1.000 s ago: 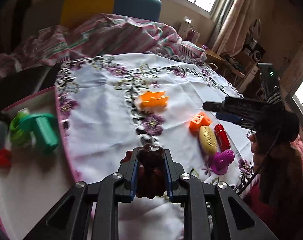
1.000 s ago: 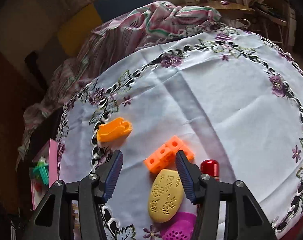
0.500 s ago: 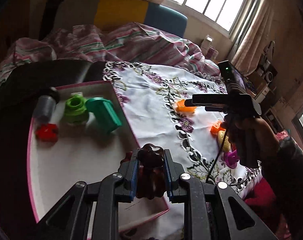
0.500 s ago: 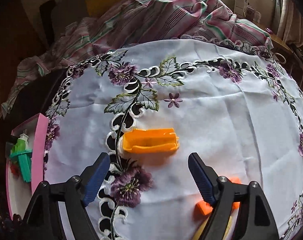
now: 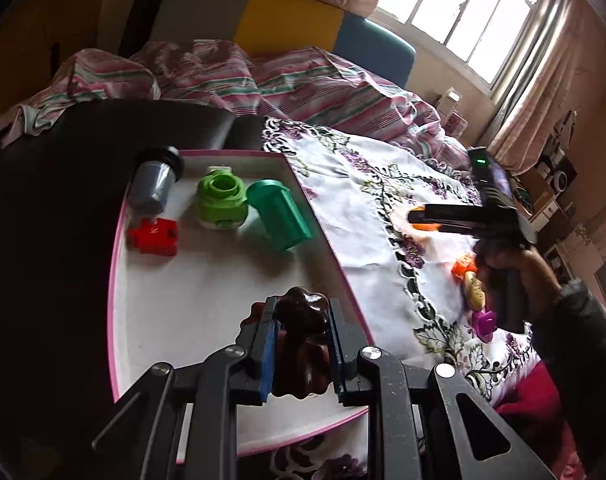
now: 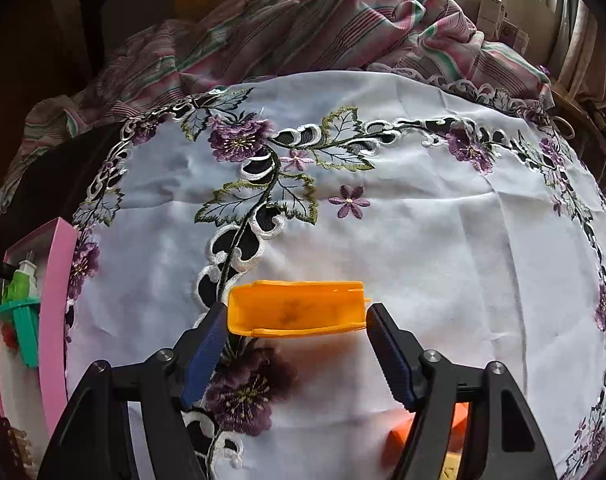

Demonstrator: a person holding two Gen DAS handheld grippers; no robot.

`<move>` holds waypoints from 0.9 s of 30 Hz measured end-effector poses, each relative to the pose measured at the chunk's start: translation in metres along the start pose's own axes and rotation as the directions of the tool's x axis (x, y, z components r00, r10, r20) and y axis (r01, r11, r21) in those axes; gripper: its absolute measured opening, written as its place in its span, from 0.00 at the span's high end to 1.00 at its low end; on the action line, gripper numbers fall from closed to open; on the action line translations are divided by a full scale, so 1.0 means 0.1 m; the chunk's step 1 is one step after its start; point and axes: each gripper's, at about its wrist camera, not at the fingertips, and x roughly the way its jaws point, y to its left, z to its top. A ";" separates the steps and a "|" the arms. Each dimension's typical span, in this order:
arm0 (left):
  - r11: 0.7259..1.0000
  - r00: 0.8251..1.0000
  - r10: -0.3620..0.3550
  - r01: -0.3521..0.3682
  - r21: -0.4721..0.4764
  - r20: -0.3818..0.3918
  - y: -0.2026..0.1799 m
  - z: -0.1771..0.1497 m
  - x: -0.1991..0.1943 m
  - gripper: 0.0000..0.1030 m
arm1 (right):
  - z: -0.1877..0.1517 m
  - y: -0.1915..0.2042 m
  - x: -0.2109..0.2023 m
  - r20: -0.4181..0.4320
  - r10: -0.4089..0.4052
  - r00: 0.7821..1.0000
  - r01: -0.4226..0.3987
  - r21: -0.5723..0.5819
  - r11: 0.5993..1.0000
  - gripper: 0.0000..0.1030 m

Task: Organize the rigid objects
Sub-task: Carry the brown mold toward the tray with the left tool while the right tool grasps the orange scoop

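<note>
Tray (image 5: pixel 119 240) as landmark: left gripper (image 5: pixel 299 344) is hanging over its white floor, jaws clamped on a dark brown knobbly toy (image 5: pixel 301 320). Grey cylinder (image 5: pixel 153 184), lime green piece (image 5: pixel 222 196), teal cup (image 5: pixel 281 216) and red block (image 5: pixel 154 235) are lying at the tray's far end. Right gripper (image 6: pixel 297 344), out on the embroidered cloth (image 6: pixel 423 232) beside the tray, is straddling an orange scoop-like piece (image 6: pixel 297 309); jaws have just been closing (left pad touching, right one apart).
</note>
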 end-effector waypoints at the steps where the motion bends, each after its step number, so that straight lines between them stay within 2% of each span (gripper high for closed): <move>1: 1.000 1.000 0.004 -0.004 -0.004 -0.002 0.02 -0.01 0.00 0.78 | -0.04 0.01 -0.06 0.002 0.004 1.000 -0.004 -0.009 1.000 0.31; 6: 0.999 1.000 0.029 -0.029 -0.022 0.001 0.13 -0.07 -0.05 0.78 | -0.36 0.11 -0.30 0.007 0.046 0.999 -0.046 -0.053 0.998 0.31; 9: 0.998 0.999 0.044 -0.044 -0.037 0.006 0.20 -0.10 -0.10 0.78 | -0.56 0.15 -0.28 -0.015 0.065 0.998 -0.066 -0.067 0.996 0.31; 12: 0.997 0.998 0.065 -0.064 -0.045 0.012 0.24 -0.13 -0.14 0.78 | -0.69 0.19 -0.17 -0.053 0.029 0.998 -0.034 -0.106 0.994 0.31; 17: 0.993 0.993 0.112 -0.111 -0.047 0.030 0.28 -0.17 -0.23 0.78 | -0.68 0.18 -0.17 -0.042 0.020 0.999 -0.024 -0.109 0.994 0.31; 21: 0.982 0.981 0.190 -0.189 -0.020 0.043 0.28 -0.20 -0.26 0.78 | -0.69 0.18 -0.17 -0.037 0.010 0.999 -0.014 -0.116 0.993 0.31; 27: 0.984 0.986 0.168 -0.167 -0.064 0.011 0.37 -0.20 -0.23 0.78 | -0.69 0.19 -0.16 -0.036 0.005 0.999 -0.010 -0.120 0.993 0.31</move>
